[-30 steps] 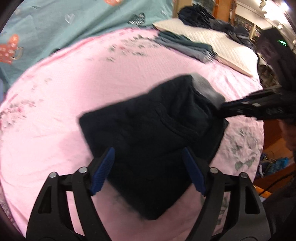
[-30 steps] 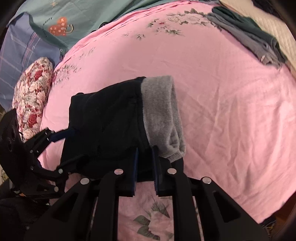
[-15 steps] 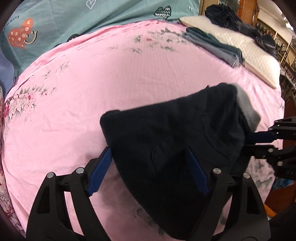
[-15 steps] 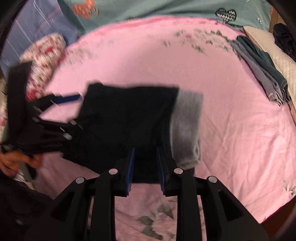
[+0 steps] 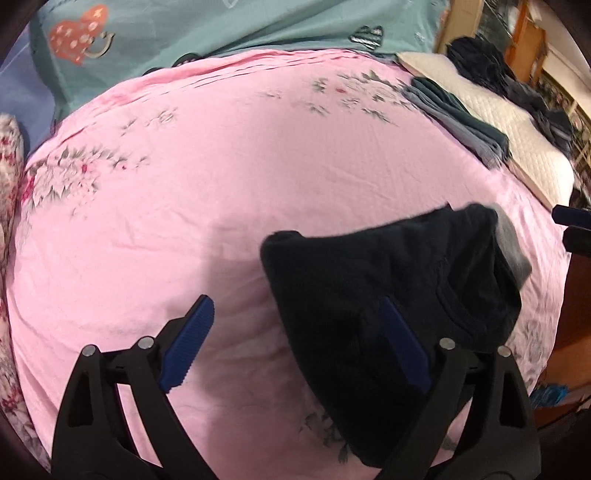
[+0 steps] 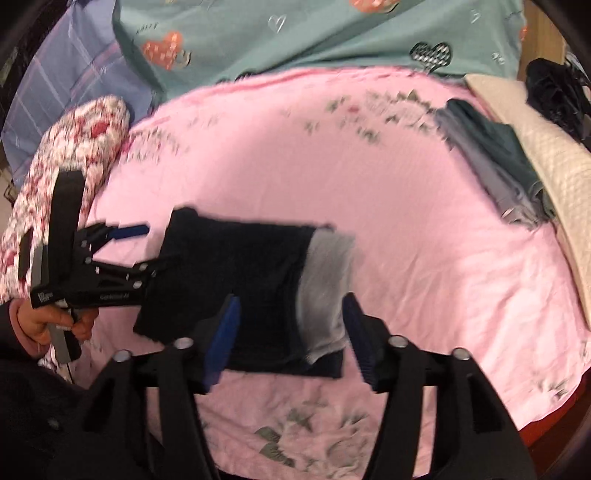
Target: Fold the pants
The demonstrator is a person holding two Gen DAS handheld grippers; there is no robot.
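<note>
The folded dark navy pants (image 5: 388,273) with a grey waistband (image 6: 325,280) lie on the pink bedsheet (image 5: 221,166) near its front edge. My left gripper (image 5: 295,343) is open and empty, its right finger over the pants' left part. It also shows in the right wrist view (image 6: 147,251), at the pants' left edge. My right gripper (image 6: 291,336) is open and empty, its jaws standing either side of the pants' near edge and waistband. Its fingertips (image 5: 569,218) show at the right edge of the left wrist view.
A stack of folded grey and teal clothes (image 6: 495,166) lies at the sheet's far right, beside a cream quilted pillow (image 6: 546,147) with dark clothes on it. A floral pillow (image 6: 62,177) lies at the left. A teal blanket (image 6: 295,33) lies behind.
My right gripper has opened and let go of the pants, which now lie on the sheet. Both grippers have drawn back a little; the left stayed open.
</note>
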